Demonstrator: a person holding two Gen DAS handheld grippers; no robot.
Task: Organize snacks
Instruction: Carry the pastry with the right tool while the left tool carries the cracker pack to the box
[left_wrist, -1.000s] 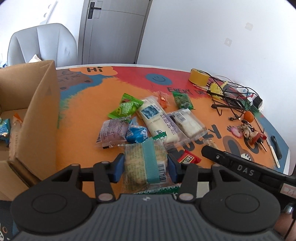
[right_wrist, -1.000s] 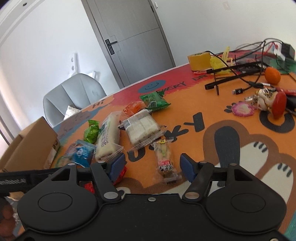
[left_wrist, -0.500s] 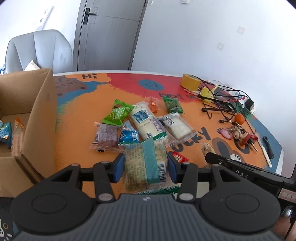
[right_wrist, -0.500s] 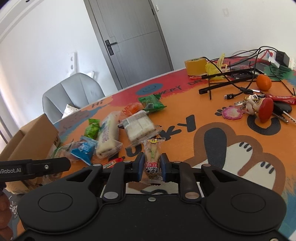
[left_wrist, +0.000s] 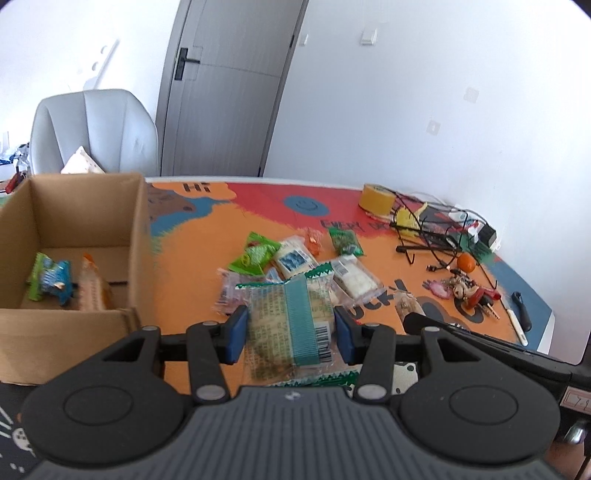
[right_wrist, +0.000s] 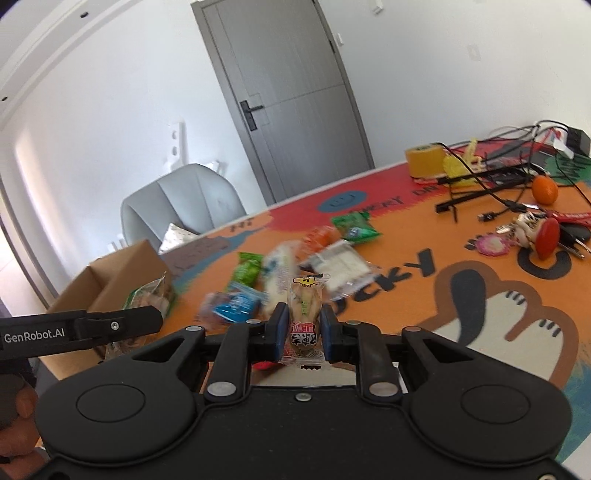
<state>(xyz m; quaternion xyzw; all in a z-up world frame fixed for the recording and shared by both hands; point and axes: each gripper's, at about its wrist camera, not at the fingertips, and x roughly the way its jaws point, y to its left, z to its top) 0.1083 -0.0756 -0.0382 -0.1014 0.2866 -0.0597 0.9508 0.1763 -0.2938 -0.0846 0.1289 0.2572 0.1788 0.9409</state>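
The left gripper (left_wrist: 290, 334) pinches a flat, crinkly clear packet (left_wrist: 286, 325) with a teal band and a barcode between its blue pads, holding it above the table (left_wrist: 192, 258) just right of the cardboard box (left_wrist: 142, 236). Two wrapped snacks lie inside the box. The right gripper (right_wrist: 303, 334) is closed on a small, narrow clear-wrapped snack (right_wrist: 304, 314) with a red label and a yellow cartoon at its top, lifted off the table. More glossy plastic packets (left_wrist: 295, 258) lie loose on the orange cartoon-print mat beyond
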